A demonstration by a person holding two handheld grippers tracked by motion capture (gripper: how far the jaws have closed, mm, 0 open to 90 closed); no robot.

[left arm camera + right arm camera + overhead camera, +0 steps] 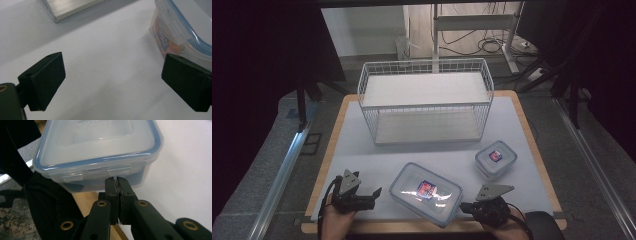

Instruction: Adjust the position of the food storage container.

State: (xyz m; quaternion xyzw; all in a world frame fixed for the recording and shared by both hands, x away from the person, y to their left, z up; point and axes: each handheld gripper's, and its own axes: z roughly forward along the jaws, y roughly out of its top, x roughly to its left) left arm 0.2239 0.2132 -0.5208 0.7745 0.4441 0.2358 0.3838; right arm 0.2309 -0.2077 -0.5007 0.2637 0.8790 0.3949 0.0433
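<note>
Container (426, 194), a stiff, slick, likely light plastic box, is sitting low centre on the worktop (512, 125), best pinched at its rim latches, right claw (116, 180) closing empty against it, left claw (112, 82) gaping wide.

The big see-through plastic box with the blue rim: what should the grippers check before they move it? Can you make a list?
1. Large clear plastic box with blue-rimmed lid lies flat on the white table: ok.
2. Its lid looks seated, side clasp down: ok.
3. Left gripper open, one jaw beside the box's end: ok.
4. Right gripper shut, tips at the box's side under the clasp; gripping anything: cannot tell.
5. Small clear plastic box stands apart: ok.
6. White wire basket with its two shelves bare: ok.
</note>
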